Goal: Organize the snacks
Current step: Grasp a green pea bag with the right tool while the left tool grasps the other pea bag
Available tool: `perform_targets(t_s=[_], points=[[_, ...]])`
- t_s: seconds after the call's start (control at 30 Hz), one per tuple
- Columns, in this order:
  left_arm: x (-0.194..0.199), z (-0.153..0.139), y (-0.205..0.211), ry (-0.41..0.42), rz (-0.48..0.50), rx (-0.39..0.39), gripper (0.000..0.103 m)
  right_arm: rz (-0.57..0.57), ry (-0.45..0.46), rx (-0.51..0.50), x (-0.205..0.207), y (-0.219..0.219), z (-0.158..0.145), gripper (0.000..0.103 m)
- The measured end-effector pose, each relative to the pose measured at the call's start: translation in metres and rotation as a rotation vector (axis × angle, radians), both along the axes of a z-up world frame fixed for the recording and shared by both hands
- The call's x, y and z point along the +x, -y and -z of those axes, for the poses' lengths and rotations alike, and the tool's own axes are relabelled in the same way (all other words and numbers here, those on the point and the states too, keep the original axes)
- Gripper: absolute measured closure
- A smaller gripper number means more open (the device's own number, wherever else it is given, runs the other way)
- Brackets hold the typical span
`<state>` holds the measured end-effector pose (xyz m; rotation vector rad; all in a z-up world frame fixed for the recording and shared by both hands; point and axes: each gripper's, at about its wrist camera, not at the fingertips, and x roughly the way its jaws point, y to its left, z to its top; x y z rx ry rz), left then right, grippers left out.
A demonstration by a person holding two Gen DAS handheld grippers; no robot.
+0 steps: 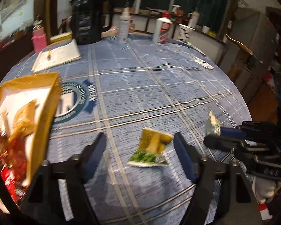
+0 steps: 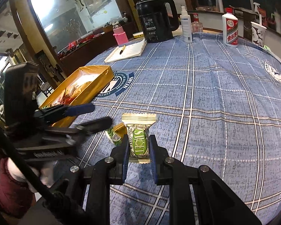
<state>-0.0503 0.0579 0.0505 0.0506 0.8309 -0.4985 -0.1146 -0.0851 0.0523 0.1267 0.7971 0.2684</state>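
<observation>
Right gripper (image 2: 139, 146): clamped on green wrapped snack (image 2: 139, 144), label legible only in right view. Left gripper (image 1: 140, 144): jaws spread, nothing held, over gold-green packet (image 1: 152, 148). Yellow box (image 2: 95, 83) left of packet, holding snacks.

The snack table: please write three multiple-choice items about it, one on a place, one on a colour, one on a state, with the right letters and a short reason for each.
1. Where does the loose gold-and-green snack packet lie?
A. in the gold box
B. on the blue plaid tablecloth
C. on the notebook

2. What colour is the kettle?
A. black
B. white
C. pink

3. How is the right hand-held gripper?
A. open and empty
B. shut on the green-labelled snack packet
C. out of view

Answers:
1 B: it rests on the tablecloth, between the fingers of the open left hand-held gripper, outside the gold box.
2 A: its body and handle are black.
3 B: both pads press the green-labelled snack packet.
</observation>
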Motion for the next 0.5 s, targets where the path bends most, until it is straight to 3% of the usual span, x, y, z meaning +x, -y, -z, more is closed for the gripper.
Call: perform_targets(t_s=[0.1,0.17,0.2,0.27,0.33,0.5], points=[[0.004,0.011,0.024,-0.001,0.037,0.067,0.029,0.002,-0.006,-0.008,-0.005,-0.001,0.001,0.084],[0.005,0.02,0.038,0.003,0.043,0.155,0.055,0.021,-0.007,-0.031,-0.007,0.0,0.001,0.083],[0.006,0.024,0.041,-0.009,0.046,0.179,0.076,0.013,-0.015,-0.012,-0.008,0.002,0.001,0.084],[0.002,0.025,0.041,0.004,0.03,0.184,0.078,0.015,-0.014,-0.008,-0.011,0.004,0.001,0.084],[-0.002,0.023,0.036,0.003,0.008,0.17,0.086,0.017,0.0,-0.023,-0.014,0.003,-0.001,0.084],[-0.016,0.009,0.013,0.015,-0.049,0.098,0.088,0.007,0.014,-0.015,-0.018,-0.002,0.0,0.084]])
